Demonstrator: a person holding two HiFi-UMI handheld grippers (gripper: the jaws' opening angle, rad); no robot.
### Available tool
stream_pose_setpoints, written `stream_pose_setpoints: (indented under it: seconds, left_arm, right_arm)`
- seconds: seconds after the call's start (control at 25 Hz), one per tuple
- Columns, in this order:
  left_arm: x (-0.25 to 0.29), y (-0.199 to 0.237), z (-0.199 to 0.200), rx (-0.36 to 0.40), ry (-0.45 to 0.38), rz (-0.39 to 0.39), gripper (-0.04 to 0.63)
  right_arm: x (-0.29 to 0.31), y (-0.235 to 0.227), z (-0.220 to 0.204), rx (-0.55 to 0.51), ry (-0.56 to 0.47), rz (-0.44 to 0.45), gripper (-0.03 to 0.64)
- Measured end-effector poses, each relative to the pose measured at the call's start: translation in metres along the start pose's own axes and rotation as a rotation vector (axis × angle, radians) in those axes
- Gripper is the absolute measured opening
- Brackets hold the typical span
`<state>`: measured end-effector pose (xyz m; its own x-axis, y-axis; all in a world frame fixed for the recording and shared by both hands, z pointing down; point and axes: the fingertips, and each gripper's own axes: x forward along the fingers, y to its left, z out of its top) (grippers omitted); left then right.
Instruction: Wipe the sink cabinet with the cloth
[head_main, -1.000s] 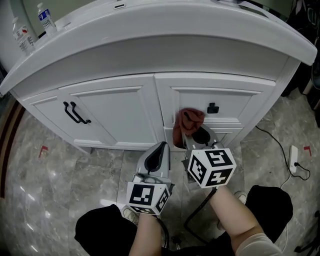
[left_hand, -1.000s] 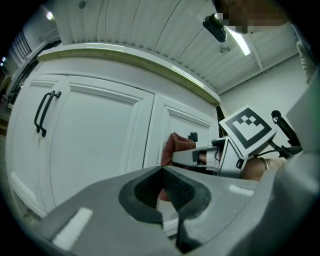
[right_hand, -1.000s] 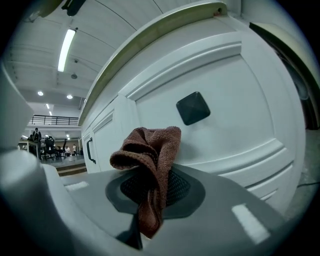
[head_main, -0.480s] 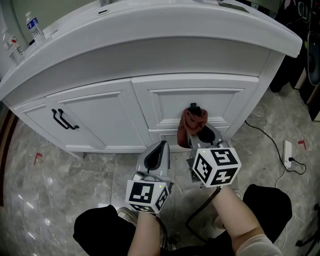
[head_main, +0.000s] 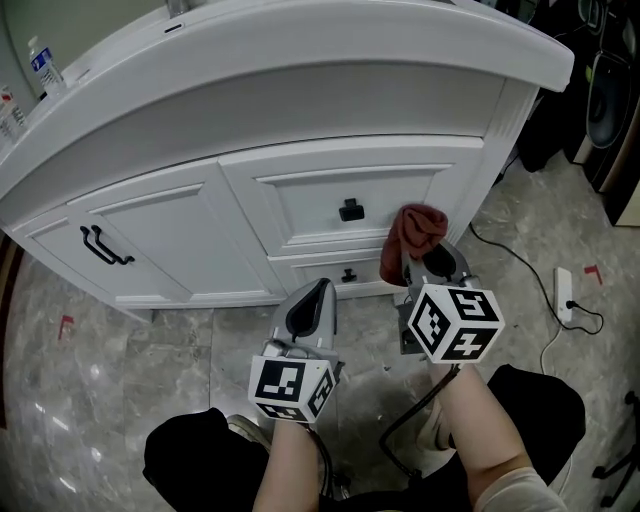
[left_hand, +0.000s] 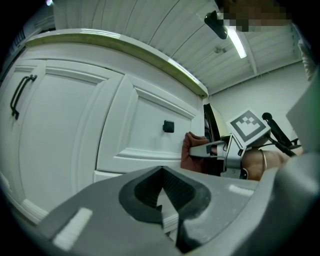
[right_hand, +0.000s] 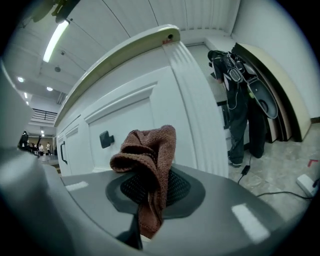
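Rightward since a second ago, the right gripper (head_main: 430, 263) has slid the brown cloth (head_main: 417, 236) past the black knob (head_main: 351, 210), now at its three o'clock by the white sink cabinet (head_main: 180, 225) edge, above grey marble floor (head_main: 110, 345). Its jaws pinch the cloth; left gripper (head_main: 308, 303) closed, empty

1. The cloth (right_hand: 150, 155) in your right gripper (right_hand: 150, 192) is a rust-brown knit, coarse and matt.
2. That gripper and your left gripper (left_hand: 162, 195) both look like matt grey plastic, with dark ribbed pads (left_hand: 138, 197).
3. The sink cabinet (head_main: 160, 235) before you is smooth white paint with a soft sheen; its drawer knob (head_main: 351, 210) is matt black.
4. The floor (head_main: 90, 380) under you is glossy, marble-veined tile.
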<state>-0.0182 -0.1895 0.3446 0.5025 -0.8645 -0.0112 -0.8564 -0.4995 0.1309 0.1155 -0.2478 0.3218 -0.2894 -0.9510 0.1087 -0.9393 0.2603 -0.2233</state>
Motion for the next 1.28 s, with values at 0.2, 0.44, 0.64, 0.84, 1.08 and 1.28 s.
stream_pose_setpoints:
  seconds: [0.2,0.44,0.64,0.84,1.08,1.28]
  left_arm:
    - [0.009,-0.022,-0.005,0.023,0.017,-0.041,0.001]
    - [0.007,-0.022,-0.014,0.084,0.047,-0.037,0.000]
    - [-0.004,0.008,-0.027,0.057,0.060,0.025,0.000]
    - [-0.020,0.047,-0.033,0.015,0.054,0.101,0.000]
    - [-0.039,0.085,-0.038,-0.005,0.065,0.168,0.000]
    - [-0.051,0.109,-0.037,-0.018,0.058,0.211,0.000]
  right_arm:
    - [-0.012,-0.022,0.004,-0.009,-0.005,-0.048,0.083]
    - [-0.028,-0.056,0.008,-0.032,-0.048,-0.191,0.081]
    - [-0.021,-0.018,-0.022,-0.097,-0.029,-0.111,0.080]
    - [0.004,0.055,-0.071,-0.168,0.048,0.045,0.080]
    - [0.037,0.126,-0.108,-0.204,0.092,0.184,0.080]
    - [0.058,0.169,-0.128,-0.210,0.116,0.262,0.080]
